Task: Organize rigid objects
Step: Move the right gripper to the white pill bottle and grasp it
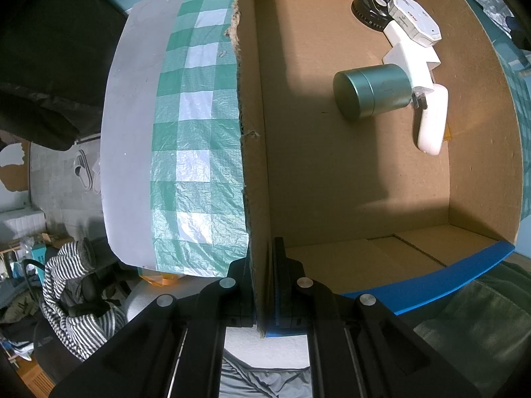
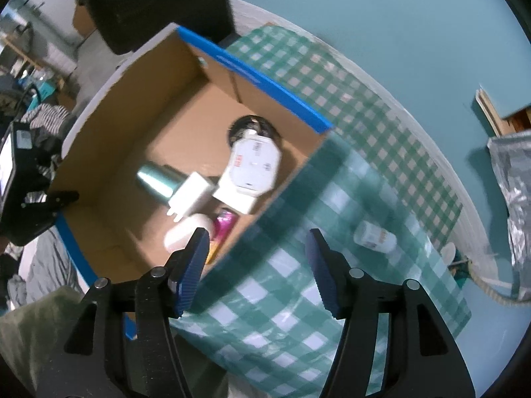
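Cardboard box wall is pinched by the left gripper at its near corner, while the right gripper, jaws spread and empty, hangs nearer the small white bottle lying on its side on the checked cloth to its right.

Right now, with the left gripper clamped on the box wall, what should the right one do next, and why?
Probably carry the right gripper, open and empty, toward the small white bottle lying on the checked tablecloth. It looks like the only loose item outside the cardboard box, which the left gripper steadies.
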